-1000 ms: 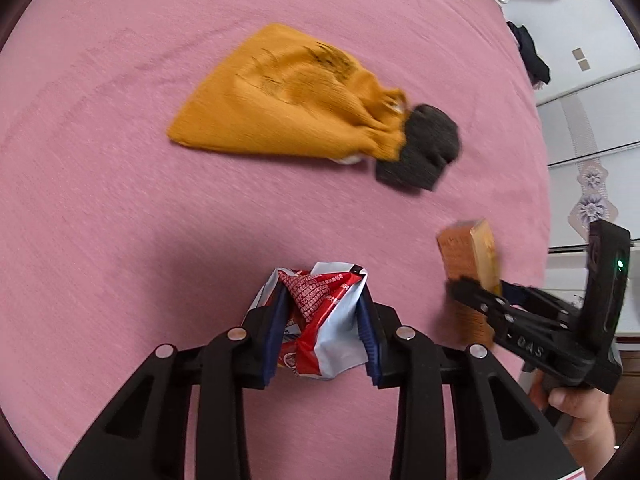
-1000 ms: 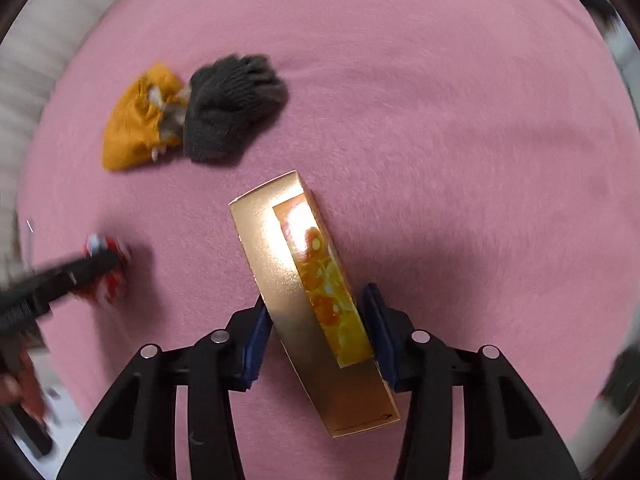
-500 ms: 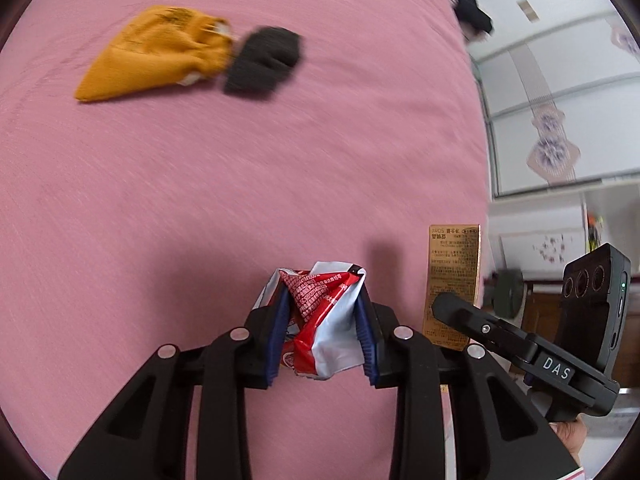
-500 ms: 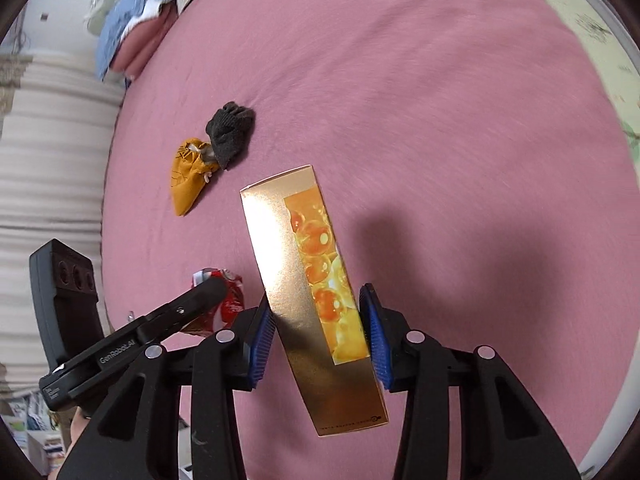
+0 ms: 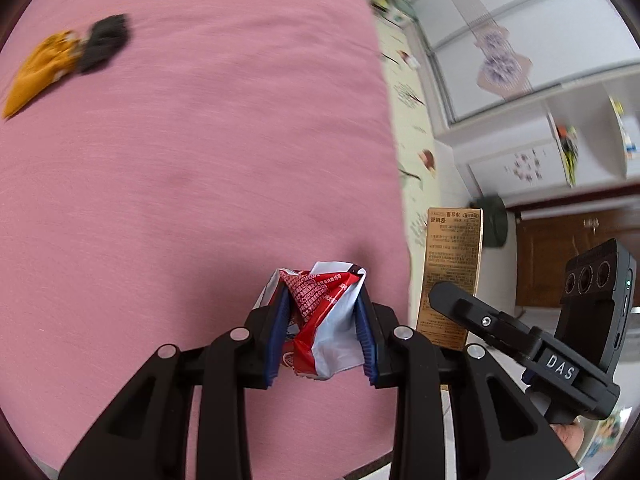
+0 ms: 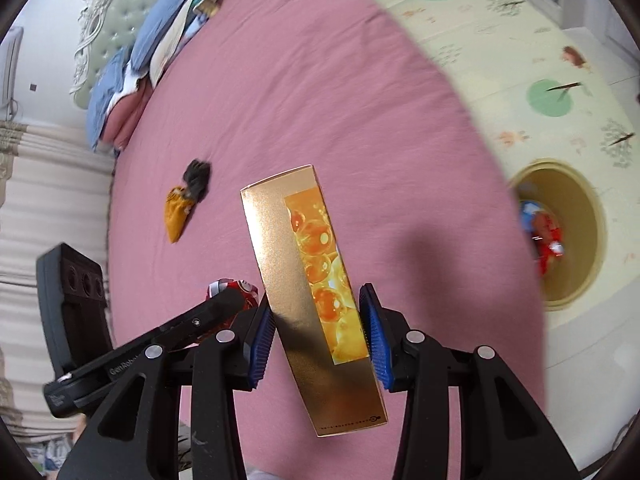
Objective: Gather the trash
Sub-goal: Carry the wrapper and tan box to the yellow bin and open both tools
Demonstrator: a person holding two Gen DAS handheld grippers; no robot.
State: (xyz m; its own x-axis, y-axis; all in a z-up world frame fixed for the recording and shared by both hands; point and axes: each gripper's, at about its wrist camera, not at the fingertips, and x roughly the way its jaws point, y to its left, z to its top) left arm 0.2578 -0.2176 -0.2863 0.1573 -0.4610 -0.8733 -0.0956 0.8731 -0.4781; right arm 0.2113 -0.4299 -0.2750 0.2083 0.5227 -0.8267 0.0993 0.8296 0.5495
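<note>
My left gripper (image 5: 322,320) is shut on a crumpled red and white wrapper (image 5: 324,320), held above the pink bed (image 5: 200,160) near its edge. My right gripper (image 6: 318,330) is shut on a long gold box (image 6: 304,280) with an orange picture, tilted between the blue pads. In the left wrist view the gold box (image 5: 452,272) and the right gripper (image 5: 452,300) stand just right of the wrapper. The right wrist view shows the left gripper (image 6: 224,304) and the wrapper (image 6: 236,290) at lower left. A round tan bin (image 6: 560,236) with red and blue trash inside stands on the floor, right of the bed.
An orange pouch (image 5: 36,72) and a dark glove (image 5: 104,40) lie together far back on the bed. Pillows and folded bedding (image 6: 140,60) sit by the headboard. A patterned floor mat (image 6: 520,60) and white cabinets (image 5: 520,80) lie beyond the bed edge.
Both grippers have lifted and swung sideways from over the bed toward its edge, each keeping its load. The pouch and glove have dropped back far behind. The bin has come into the right view.
</note>
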